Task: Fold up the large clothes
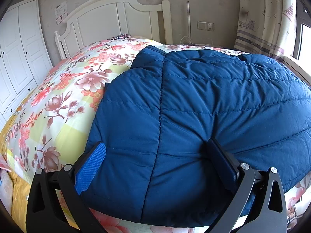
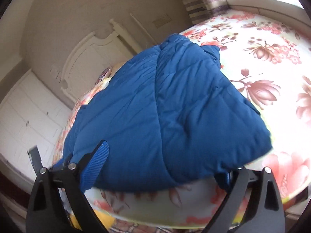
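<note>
A dark blue quilted puffer jacket [image 1: 194, 106] lies folded on a floral bedspread [image 1: 64, 101]. My left gripper [image 1: 157, 161] is open, its fingers spread wide over the jacket's near part; the left blue pad [image 1: 91, 169] sits at the jacket's left edge and the right finger [image 1: 223, 159] presses into the fabric. In the right wrist view the jacket [image 2: 165, 106] fills the middle. My right gripper [image 2: 159, 167] is open, its fingers wide apart on either side of the jacket's near edge, which bulges between them.
A white headboard [image 1: 116, 19] stands at the far end of the bed. White wardrobe doors [image 1: 17, 58] are on the left. A curtain [image 1: 268, 19] and a window are on the right. A yellow blanket [image 1: 17, 194] lies at the bed's near left corner.
</note>
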A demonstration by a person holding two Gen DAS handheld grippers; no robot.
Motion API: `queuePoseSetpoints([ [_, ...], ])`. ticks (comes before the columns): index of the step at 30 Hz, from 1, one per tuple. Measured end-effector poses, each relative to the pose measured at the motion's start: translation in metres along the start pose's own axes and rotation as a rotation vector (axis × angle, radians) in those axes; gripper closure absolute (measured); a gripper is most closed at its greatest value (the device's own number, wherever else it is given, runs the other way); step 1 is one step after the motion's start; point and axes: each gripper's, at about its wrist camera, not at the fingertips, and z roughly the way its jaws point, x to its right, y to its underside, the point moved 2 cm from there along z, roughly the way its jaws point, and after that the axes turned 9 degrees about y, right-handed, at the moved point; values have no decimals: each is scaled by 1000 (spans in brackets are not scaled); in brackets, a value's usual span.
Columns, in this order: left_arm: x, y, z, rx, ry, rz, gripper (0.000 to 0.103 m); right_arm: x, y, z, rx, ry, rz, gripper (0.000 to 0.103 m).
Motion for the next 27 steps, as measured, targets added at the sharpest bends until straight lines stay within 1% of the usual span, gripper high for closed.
queuePoseSetpoints([
  [1, 0, 0, 0, 1, -2, 1, 4, 2, -4, 1, -1, -5, 47, 7],
  [3, 0, 0, 0, 3, -3, 1, 4, 9, -10, 2, -9, -50, 176, 7],
  [4, 0, 0, 0, 4, -3, 1, 4, 7, -9, 3, -32, -59, 186, 7],
  [5, 0, 0, 0, 5, -3, 2, 4, -3, -5, 9, -90, -76, 146, 7],
  [6, 0, 0, 1, 3, -1, 4, 4, -9, -2, 12, -110, -79, 110, 7],
  [7, 0, 0, 1, 1, 1, 5, 4, -15, 1, 15, -111, -56, 67, 7],
  [8, 1, 1, 1, 0, 2, 6, 4, -17, 0, 16, -102, -47, 55, 9],
  [9, 2, 0, 1, -1, 2, 7, 4, -10, -6, 16, -66, -52, 106, 16],
  [11, 4, -1, 1, -6, -2, 10, 4, 9, -17, 14, 12, -30, 253, 25],
  [12, 5, -4, 0, -18, -2, 8, 4, 16, -23, 16, 43, -14, 321, 24],
  [13, 6, -7, -2, -31, -6, 4, 4, 13, -27, 22, 41, 0, 332, 24],
  [14, 7, -12, -7, -42, -11, -1, 4, 7, -30, 29, 32, -1, 313, 26],
  [15, 10, -16, -12, -37, -11, -6, 4, 0, -30, 35, 35, -14, 270, 41],
  [16, 15, -24, -22, -10, -6, -12, 4, -3, -29, 36, 56, -25, 239, 48],
  [17, 20, -33, -32, 24, 1, -10, 4, -4, -28, 34, 83, -48, 216, 60],
  [18, 32, -47, -45, 68, 12, 7, 4, -1, -28, 30, 98, -72, 210, 67],
  [19, 45, -59, -53, 95, 24, 33, 4, 2, -29, 23, 114, -114, 207, 69],
  [20, 61, -71, -59, 114, 37, 68, 4, 2, -29, 18, 126, -130, 195, 71],
  [23, 97, -96, -55, 131, 44, 131, 4, -9, -21, -2, 185, -142, 129, 71],
  [25, 119, -107, -31, 92, 18, 163, 4, -8, -16, -13, 209, -152, 108, 71],
  [27, 134, -106, 3, 32, -9, 174, 4, -6, -15, -20, 226, -160, 96, 71],
])
